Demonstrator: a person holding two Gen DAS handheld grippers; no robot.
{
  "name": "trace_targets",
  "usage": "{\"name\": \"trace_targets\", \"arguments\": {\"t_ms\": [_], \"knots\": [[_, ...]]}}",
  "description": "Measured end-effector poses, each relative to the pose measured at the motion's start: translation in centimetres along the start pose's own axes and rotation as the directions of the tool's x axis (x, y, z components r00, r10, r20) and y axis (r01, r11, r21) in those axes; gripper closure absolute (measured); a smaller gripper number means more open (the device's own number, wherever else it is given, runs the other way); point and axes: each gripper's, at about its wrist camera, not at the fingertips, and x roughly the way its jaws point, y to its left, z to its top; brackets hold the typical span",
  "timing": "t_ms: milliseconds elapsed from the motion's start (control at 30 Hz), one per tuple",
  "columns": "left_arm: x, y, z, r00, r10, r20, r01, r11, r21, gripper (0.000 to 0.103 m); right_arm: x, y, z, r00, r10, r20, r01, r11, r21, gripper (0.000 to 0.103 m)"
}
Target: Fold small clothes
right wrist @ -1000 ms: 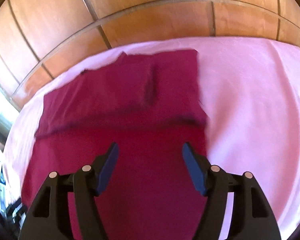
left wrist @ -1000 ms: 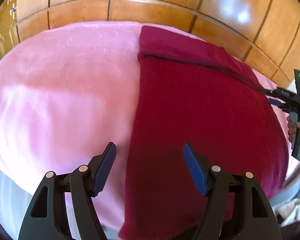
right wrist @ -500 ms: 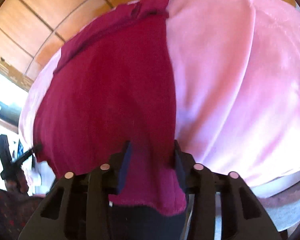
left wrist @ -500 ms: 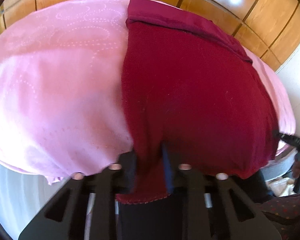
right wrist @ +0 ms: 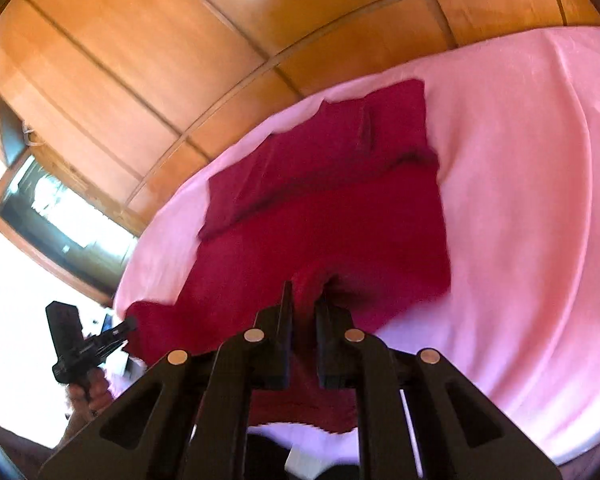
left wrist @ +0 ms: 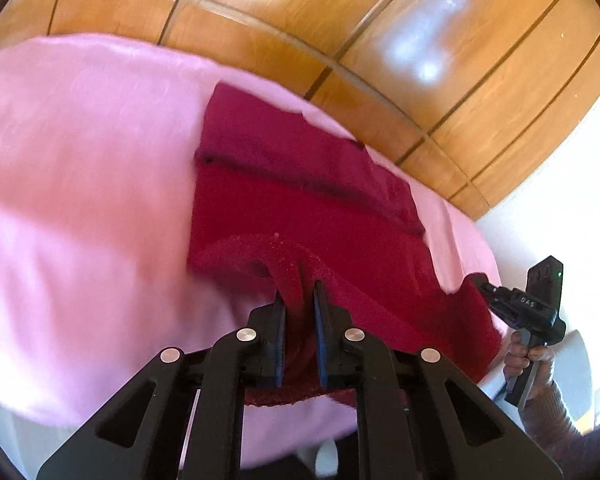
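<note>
Wood panels behind a pink bed (left wrist: 80, 208). Left view: left tongs (left wrist: 299, 312) are closing, pinching the red garment (left wrist: 300, 208) by its near hem, lifting it to fold. Right view: right tongs (right wrist: 303, 312) pinch the garment's (right wrist: 332, 224) other near corner, same reason.

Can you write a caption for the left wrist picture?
Left gripper pinches the dark red garment's near edge above the pink blanket.
</note>
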Motion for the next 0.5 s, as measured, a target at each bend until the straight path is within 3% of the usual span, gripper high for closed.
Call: {"name": "trace_targets", "arguments": {"t_ms": [167,233,300,367,400,500], "knots": [[3.9,0.8,4.7,0.999,0.045,-0.004,-0.046,0.998,-0.046,0.092,2.8,-2.8,3.4,0.998,-0.058,0.014,0.057,0.994,0.097,0.094],[5.1,1.3,6.5,0.996,0.093,0.001,-0.092,0.993,-0.077,0.083,3.7,-4.0,4.3,0.998,-0.067,0.015,0.064,0.989,0.131,0.089],[5.5,1.7,7.8,0.994,0.104,0.020,-0.101,0.990,-0.096,0.051,3.7,-4.7,4.6,0.998,-0.055,0.029,0.050,0.988,0.148,0.061],[4.7,2.7,8.7,0.989,0.129,0.070,-0.118,0.982,-0.147,0.028,3.1,-5.1,4.6,0.999,-0.018,0.051,0.010,0.986,0.168,0.040],[4.2,3.3,8.9,0.989,0.116,0.090,-0.100,0.981,-0.169,0.028,2.5,-5.1,4.5,0.998,-0.007,0.063,-0.004,0.986,0.168,0.032],[3.3,5.6,8.5,0.988,0.119,0.097,-0.096,0.971,-0.219,0.028,0.6,-5.5,3.5,0.996,-0.013,0.088,0.001,0.990,0.144,0.026]]}}
